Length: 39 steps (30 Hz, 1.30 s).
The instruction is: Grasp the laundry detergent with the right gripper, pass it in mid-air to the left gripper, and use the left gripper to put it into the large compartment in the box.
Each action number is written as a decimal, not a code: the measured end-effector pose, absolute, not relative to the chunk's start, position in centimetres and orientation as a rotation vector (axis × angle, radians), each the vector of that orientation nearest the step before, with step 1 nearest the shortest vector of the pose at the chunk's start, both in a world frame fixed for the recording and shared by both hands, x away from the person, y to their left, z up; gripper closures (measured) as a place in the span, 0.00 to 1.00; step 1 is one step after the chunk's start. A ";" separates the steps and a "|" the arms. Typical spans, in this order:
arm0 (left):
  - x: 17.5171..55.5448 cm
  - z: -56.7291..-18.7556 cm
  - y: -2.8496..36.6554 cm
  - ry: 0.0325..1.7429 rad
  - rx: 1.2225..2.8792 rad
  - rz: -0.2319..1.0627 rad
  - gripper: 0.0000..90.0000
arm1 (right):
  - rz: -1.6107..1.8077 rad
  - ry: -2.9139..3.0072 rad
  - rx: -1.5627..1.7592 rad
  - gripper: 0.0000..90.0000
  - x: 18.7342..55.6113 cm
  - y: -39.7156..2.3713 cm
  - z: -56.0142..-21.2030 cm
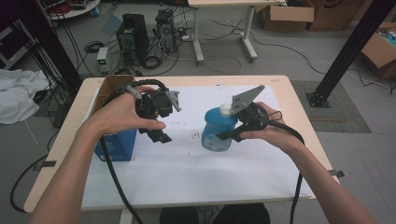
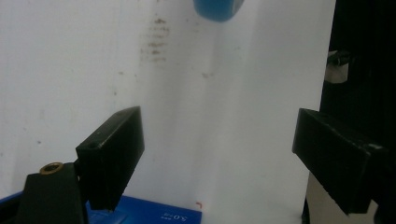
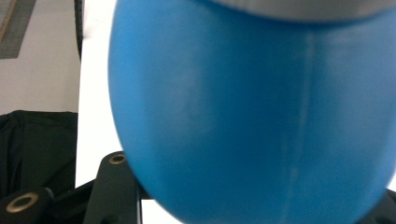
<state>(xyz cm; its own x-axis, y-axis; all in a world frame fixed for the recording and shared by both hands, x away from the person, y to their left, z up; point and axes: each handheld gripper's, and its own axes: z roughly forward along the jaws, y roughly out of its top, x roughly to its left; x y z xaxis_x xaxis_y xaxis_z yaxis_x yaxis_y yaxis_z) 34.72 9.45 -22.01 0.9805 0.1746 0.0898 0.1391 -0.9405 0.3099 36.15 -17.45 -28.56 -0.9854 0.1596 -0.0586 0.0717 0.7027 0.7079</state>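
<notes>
A wooden surface (image 1: 56,140) covered by a white sheet (image 1: 187,168) is seen, with computers and cardboard boxes on the floor behind it. A blue box (image 1: 116,144) stands at the sheet's left edge. Right of centre, a blue bottle (image 1: 215,133) with a white cap is pinched at its side by the right gripper (image 1: 229,135). Well apart to the bottle's left, the left gripper (image 2: 217,158) is held with jaws spread and nothing between them.

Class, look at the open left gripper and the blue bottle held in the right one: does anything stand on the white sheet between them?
Nothing visible does. Between the left gripper and the blue bottle lies bare white sheet, marked with faint brown stains. The blue box stands on the far side of the left gripper, away from the bottle.
</notes>
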 end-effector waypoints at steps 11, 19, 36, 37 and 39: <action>34.8 -19.6 7.6 0.161 2.780 0.173 0.19 | 1.129 2.825 0.139 0.51 35.8 -16.4 -28.4; 35.2 -19.1 6.1 0.134 2.757 0.145 0.19 | 1.138 2.841 0.091 0.51 35.8 -15.6 -28.0; 35.3 -19.4 3.8 0.083 2.746 0.105 0.19 | 1.149 2.852 0.061 0.51 35.8 -14.3 -27.8; 35.4 -19.4 3.7 0.081 2.747 0.103 0.19 | 1.149 2.853 0.061 0.51 35.8 -14.2 -27.8; 35.3 -19.6 3.5 0.080 2.748 0.099 0.19 | 1.153 2.853 0.065 0.51 35.7 -14.1 -27.8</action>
<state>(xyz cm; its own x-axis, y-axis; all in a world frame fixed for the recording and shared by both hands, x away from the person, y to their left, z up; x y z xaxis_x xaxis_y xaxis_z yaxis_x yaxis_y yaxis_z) 35.35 3.50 -19.63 0.9959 0.0696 0.0582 0.0421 -0.9229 0.3827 35.74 -14.09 -27.79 -0.9971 0.0626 -0.0430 0.0152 0.7188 0.6950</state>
